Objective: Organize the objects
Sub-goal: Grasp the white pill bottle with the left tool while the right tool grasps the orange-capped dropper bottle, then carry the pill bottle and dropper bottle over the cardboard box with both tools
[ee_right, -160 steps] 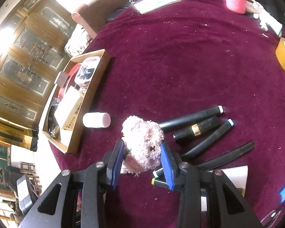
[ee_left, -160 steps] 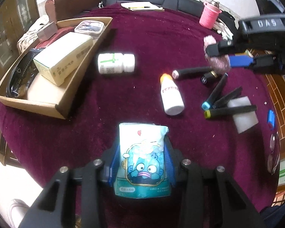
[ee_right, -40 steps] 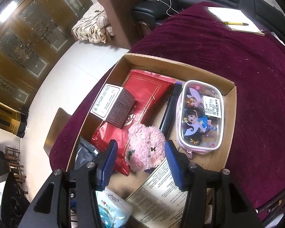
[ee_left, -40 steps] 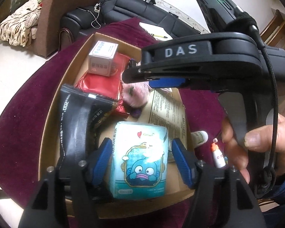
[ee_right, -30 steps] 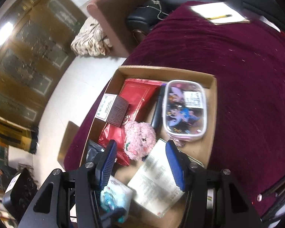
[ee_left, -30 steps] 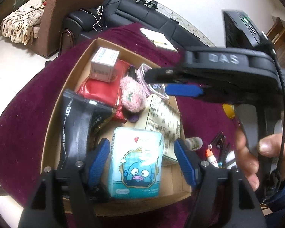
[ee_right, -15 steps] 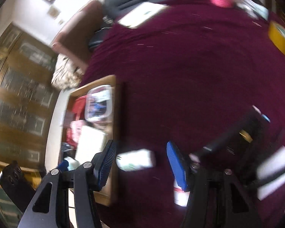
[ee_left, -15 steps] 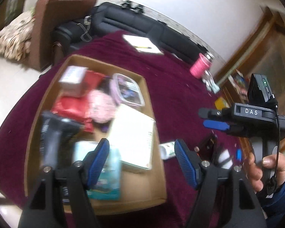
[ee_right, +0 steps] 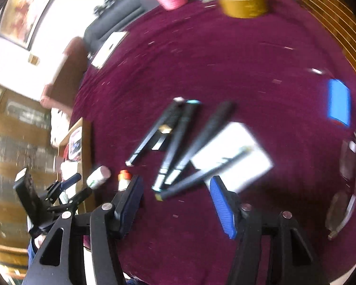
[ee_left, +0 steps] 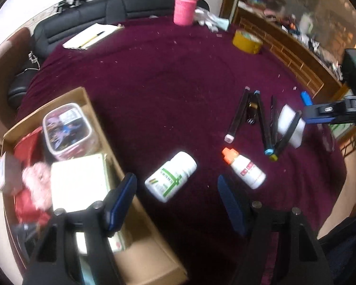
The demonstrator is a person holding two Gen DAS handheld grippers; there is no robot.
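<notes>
both grippers, left gripper [ee_left: 176, 196] and right gripper [ee_right: 175, 198], now empty, off the box [ee_left: 140, 256].

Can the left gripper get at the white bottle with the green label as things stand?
Probably yes. The left gripper has open, empty jaws, and the white bottle lies alone on the maroon cloth just ahead of them. The cardboard box stands off to one side, not between.

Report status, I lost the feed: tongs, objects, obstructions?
Left tongs open, empty; right tongs opening, empty. White green-labelled bottle loose on maroon cloth. Nothing blocking.
</notes>
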